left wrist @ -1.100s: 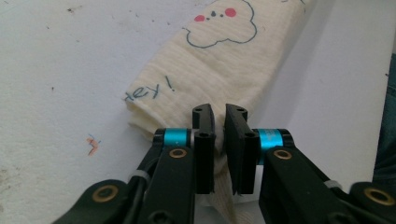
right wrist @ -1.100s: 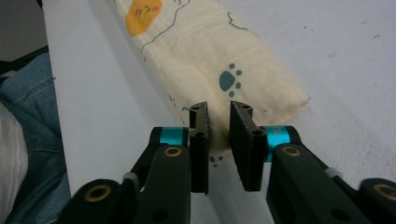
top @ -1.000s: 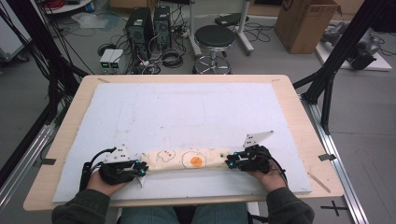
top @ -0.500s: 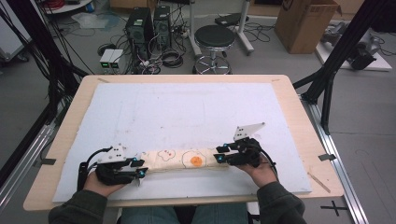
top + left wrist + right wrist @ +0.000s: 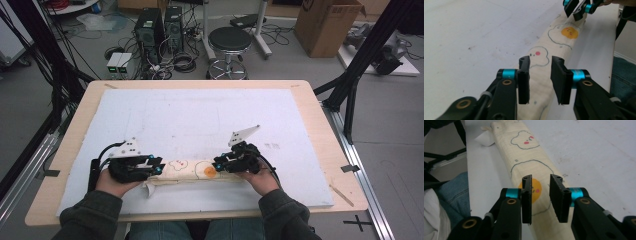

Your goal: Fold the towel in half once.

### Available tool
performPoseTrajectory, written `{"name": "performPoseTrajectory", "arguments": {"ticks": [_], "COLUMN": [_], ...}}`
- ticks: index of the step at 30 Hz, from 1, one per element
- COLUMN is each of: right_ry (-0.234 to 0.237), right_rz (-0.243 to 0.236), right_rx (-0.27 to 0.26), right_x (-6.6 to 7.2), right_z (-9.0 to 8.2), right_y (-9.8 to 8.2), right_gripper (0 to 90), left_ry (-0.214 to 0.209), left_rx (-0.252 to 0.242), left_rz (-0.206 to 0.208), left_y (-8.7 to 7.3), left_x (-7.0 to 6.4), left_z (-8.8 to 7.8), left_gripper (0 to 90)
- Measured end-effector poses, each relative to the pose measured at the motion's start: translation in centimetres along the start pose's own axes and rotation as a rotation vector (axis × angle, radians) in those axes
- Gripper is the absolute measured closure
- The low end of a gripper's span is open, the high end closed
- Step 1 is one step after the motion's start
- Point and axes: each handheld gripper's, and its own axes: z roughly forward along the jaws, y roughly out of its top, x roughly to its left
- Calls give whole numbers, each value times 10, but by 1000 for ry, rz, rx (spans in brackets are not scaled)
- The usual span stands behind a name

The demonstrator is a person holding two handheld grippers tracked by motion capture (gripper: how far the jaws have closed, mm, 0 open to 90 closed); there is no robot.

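So, cloth [image 5: 192, 171]: cream, folded into a long narrow strip, printed with bear outlines and an orange blob, lying flat on the white mat [image 5: 200, 115] near the person's edge. It runs between the two grippers, one end at each.

Left gripper [image 5: 540, 77]: jaws part-open with a clear gap, just been closing, hovering over the strip's left end. Cloth shows through the gap, below the fingers [image 5: 524, 80], and nothing is pinched. A pink-dotted bear print sits just beyond the fingertips, the orange blob farther along.

Right gripper [image 5: 541, 195]: jaws also part-open, just been closing, hanging over the strip near the orange blob, which sits right under the left finger [image 5: 527, 200]. Pads don't press the cloth; no hold. A bear print with red cheeks lies farther out past the fingertips.

In the high view the left gripper [image 5: 150, 165] and right gripper [image 5: 225, 162] face each other along the strip, each in a hand. Mat covers the wooden table [image 5: 320, 125].
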Motion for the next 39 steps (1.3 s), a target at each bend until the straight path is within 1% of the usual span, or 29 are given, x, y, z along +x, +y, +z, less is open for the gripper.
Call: {"name": "performPoseTrajectory", "arguments": {"ticks": [2,3,5,6,7,9,10,11,13,14,15,16,18,20,21,24,25,26,29,32,33,35,37,39], "right_ry": [8,14,23,25,29,34,33,36,39,35,33,39,37,32,27,25,28,27,21,16,16,8,5,1], "right_rz": [2,2,0,-11,-7,-11,-8,-11,0,-4,-3,0,11,13,5,19,20,24,41,41,51,51,66,70], "right_rx": [24,40,68,78,93,111,117,121,141,150,152,151,145,147,147,144,136,132,121,110,109,105,102,97], "right_x": [0,0,0,1,2,3,4,4,5,4,4,4,3,4,3,3,2,1,0,-3,-2,-4,-4,-6], "right_z": [8,12,19,21,23,27,29,30,32,33,34,34,33,31,30,25,23,21,16,11,8,4,-1,-4], "right_y": [2,3,3,3,3,2,0,-1,-4,-6,-8,-10,-12,-14,-14,-19,-21,-23,-28,-33,-34,-38,-42,-46], "right_gripper": [794,818,851,865,866,872,872,872,873,873,872,872,873,872,872,872,871,871,870,868,868,865,865,864], "left_ry": [1,-8,-18,-33,-44,-55,-58,-59,-63,-59,-48,-48,-45,-38,-40,-42,-45,-44,-42,-33,-30,-32,-31,-24], "left_rx": [33,51,88,100,110,138,156,174,193,208,214,221,222,228,221,198,181,175,173,171,170,174,174,172], "left_rz": [13,11,25,32,28,32,40,39,30,37,41,48,48,59,54,23,9,-2,-3,-6,-9,-8,-17,-16], "left_y": [4,5,5,5,4,2,0,-2,-8,-9,-10,-10,-11,-12,-14,-23,-27,-29,-32,-35,-37,-39,-42,-43], "left_x": [-1,-1,-3,-4,-6,-8,-9,-9,-9,-9,-9,-9,-9,-9,-9,-6,-5,-4,-3,-1,0,2,3,3], "left_z": [13,20,32,37,42,48,51,53,55,56,56,55,53,52,50,44,42,39,33,27,25,20,16,14], "left_gripper": [794,814,842,856,863,871,873,873,873,873,873,872,871,869,867,867,868,868,869,868,867,864,864,862]}}
